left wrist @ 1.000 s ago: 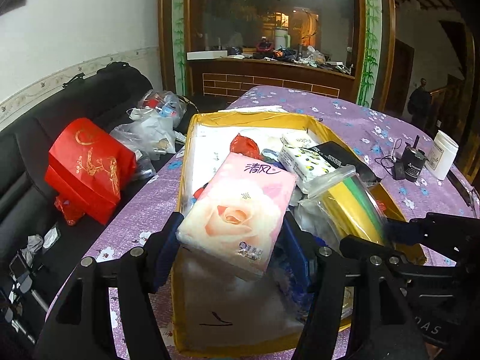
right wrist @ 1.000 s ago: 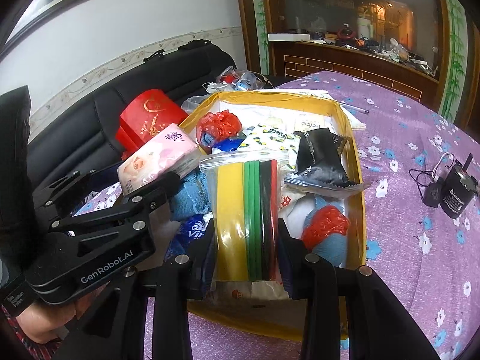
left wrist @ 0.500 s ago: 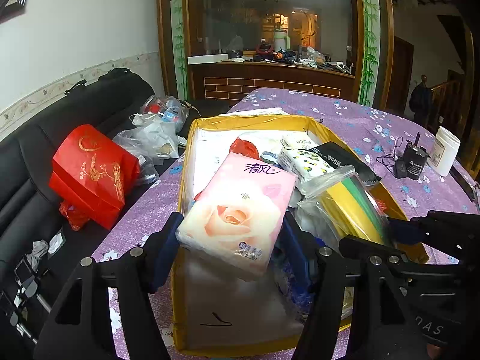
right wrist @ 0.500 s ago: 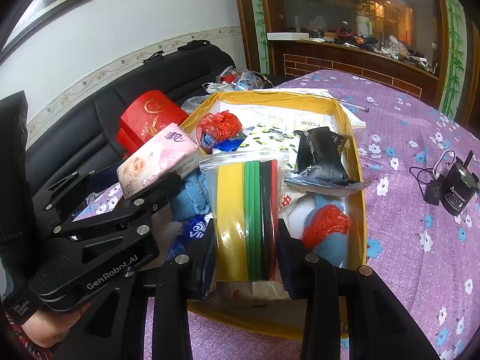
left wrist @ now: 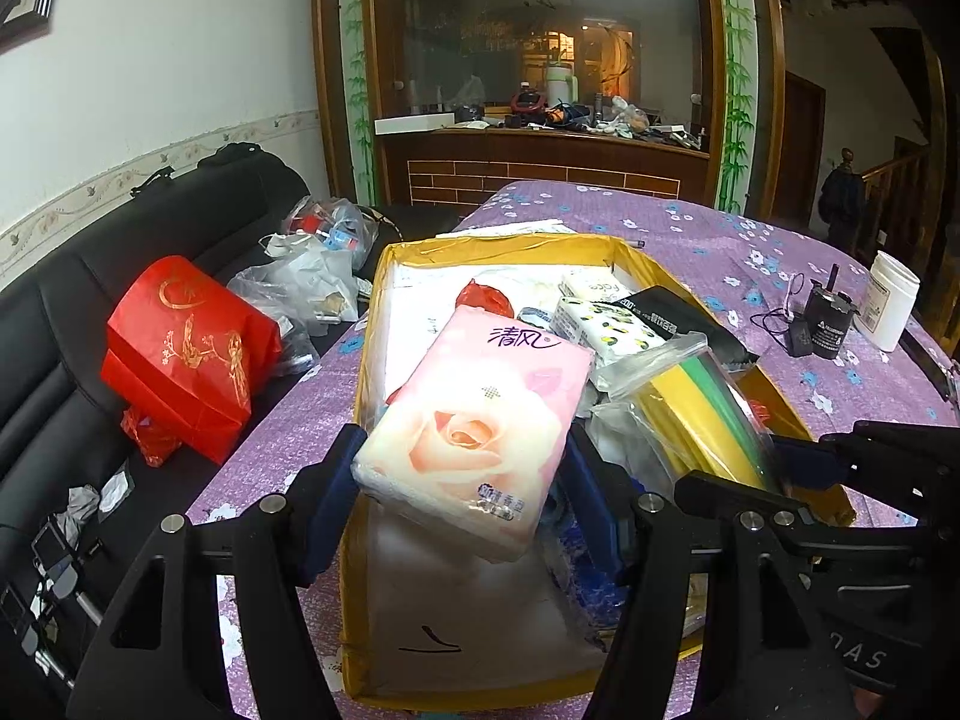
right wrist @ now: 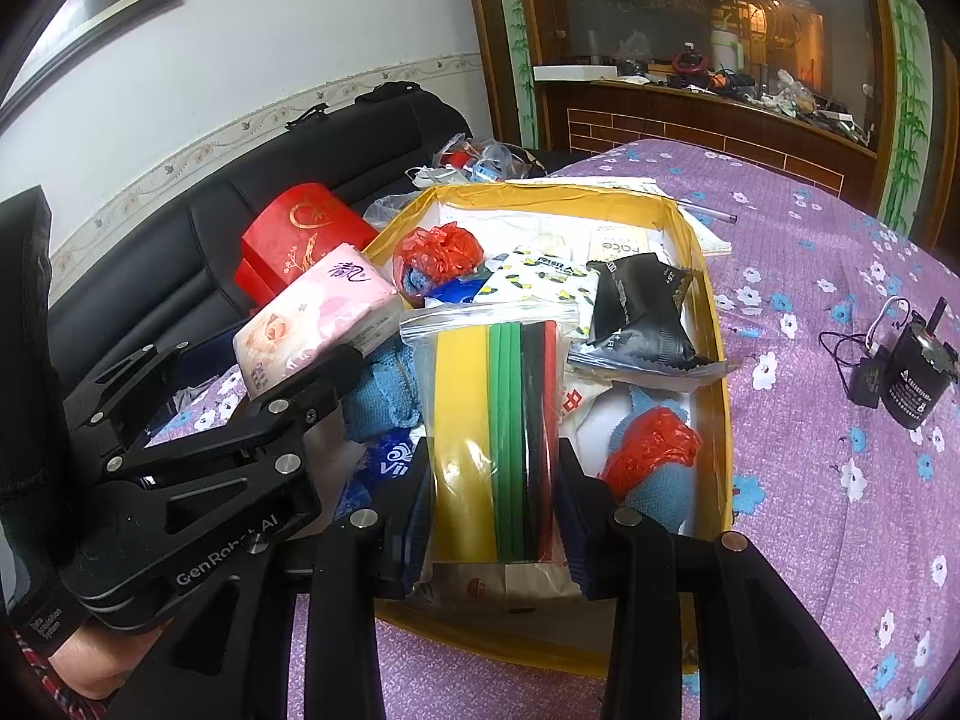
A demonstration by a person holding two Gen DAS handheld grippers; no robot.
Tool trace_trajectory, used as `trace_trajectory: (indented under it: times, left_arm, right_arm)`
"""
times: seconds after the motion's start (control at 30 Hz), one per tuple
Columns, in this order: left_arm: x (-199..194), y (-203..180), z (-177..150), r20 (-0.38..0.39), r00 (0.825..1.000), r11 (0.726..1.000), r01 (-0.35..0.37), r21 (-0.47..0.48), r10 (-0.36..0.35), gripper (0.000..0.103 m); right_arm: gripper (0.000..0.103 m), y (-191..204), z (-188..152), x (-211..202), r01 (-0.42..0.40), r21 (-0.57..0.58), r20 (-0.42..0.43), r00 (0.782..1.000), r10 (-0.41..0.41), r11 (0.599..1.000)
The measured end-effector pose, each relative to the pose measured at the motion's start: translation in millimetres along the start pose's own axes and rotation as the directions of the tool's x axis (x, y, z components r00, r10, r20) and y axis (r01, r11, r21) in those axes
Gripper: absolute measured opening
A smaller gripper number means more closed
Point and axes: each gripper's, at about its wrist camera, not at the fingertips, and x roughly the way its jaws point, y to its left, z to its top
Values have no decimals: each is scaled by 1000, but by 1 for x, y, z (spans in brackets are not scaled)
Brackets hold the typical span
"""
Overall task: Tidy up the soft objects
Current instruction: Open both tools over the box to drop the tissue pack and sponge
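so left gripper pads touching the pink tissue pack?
Touching. Left wrist view: left gripper pads press both sides of the pink tissue pack, held above the box.

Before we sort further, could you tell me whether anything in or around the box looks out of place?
Yes: the cardboard box is a jumble. A black foil pouch lies crumpled and askew across other packs, and red plastic bags are stuffed between blue cloths. On the tablecloth, a black motor-like part sits with loose wires.

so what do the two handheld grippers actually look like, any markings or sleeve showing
Both are matte black frames with angular cut-outs, silver round bolts and dark blue pads on the fingers. The left gripper, seen from the right wrist camera, carries white "GenRobot.AI" lettering and a small white-text label near the hand. A red plaid sleeve edge shows there. The right gripper shows no readable marking.
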Motion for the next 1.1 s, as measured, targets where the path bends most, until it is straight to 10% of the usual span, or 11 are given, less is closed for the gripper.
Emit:
trace_trajectory:
  times: [0.6,0.83,1.1]
  left_arm:
    - [-6,-2,2,28,1000,1000,-4,-1,4,68]
    - [-28,13,10,112,994,998,21,-66,-13,85]
    - [-52,16,9,163,987,996,1,-90,14,87]
  right_arm:
    - [42,-3,-2,-8,-6,15,6,1000,6,1000]
    - [82,-4,2,-37,-11,14,92,996,9,1000]
    - [100,-7,1,-82,50,4,232,971,-50,999]
